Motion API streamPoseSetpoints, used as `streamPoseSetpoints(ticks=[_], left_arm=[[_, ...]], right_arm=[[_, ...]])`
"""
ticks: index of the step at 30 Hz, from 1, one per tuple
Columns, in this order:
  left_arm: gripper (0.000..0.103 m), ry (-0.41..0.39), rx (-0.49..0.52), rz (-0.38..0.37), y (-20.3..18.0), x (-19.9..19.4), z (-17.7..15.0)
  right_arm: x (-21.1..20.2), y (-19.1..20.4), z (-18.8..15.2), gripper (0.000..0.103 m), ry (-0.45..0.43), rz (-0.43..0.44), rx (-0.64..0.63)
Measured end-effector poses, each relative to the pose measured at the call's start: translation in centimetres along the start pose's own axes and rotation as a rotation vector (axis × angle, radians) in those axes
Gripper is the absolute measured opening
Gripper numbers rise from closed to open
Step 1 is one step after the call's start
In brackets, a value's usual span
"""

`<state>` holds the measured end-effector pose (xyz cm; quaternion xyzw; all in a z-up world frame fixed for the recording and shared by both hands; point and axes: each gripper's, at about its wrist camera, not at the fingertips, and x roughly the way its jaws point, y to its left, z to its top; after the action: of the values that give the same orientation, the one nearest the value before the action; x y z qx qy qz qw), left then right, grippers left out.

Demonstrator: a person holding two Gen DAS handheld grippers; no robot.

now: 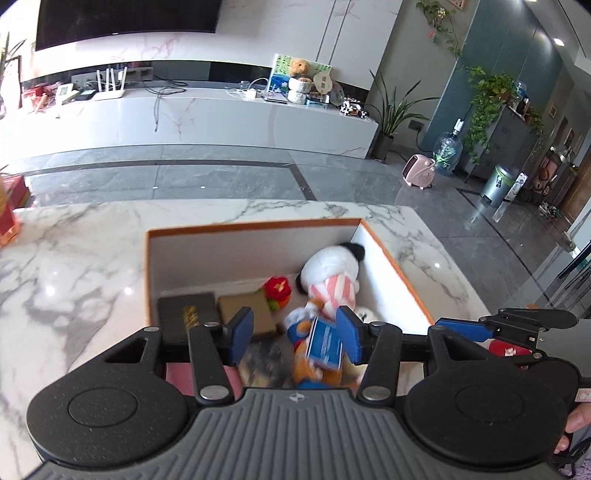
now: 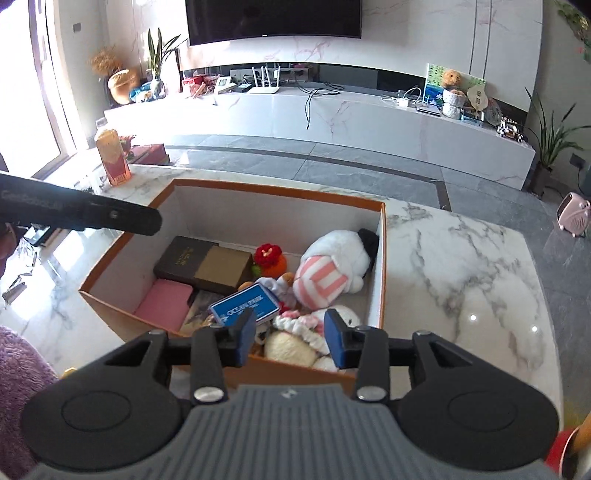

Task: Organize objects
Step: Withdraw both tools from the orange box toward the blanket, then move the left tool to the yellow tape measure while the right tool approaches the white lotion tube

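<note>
Objects are piling up in the orange box point(image 1: 255, 225) on the marble table point(image 1: 74, 258), so the sorting looks well along. From the left wrist, the left gripper point(image 1: 295, 336) is hovering over the box, jaws apart, gripping nothing; the blue card box point(image 1: 325, 345) is lying below, between the pads. From the right wrist, the right gripper point(image 2: 290, 341) is hanging at the near rim, also spread and empty, above the plush toys point(image 2: 325, 273). Next, I'd guess, comes fetching another item.

A dark television point(image 2: 272, 16) hangs above a long marble console point(image 2: 332, 110); a pink heater point(image 1: 419, 171) stands on the floor.
</note>
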<state>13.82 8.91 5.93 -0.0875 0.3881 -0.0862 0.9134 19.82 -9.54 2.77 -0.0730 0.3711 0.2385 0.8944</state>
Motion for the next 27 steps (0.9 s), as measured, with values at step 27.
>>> streamPoseSetpoints(ticks=[27], left_arm=[[0.058, 0.187, -0.062, 0.281, 2.7, -3.8, -15.0]], right_arm=[[1.6, 10.0, -12.1, 0.056, 0.245, 0.105, 0.220]])
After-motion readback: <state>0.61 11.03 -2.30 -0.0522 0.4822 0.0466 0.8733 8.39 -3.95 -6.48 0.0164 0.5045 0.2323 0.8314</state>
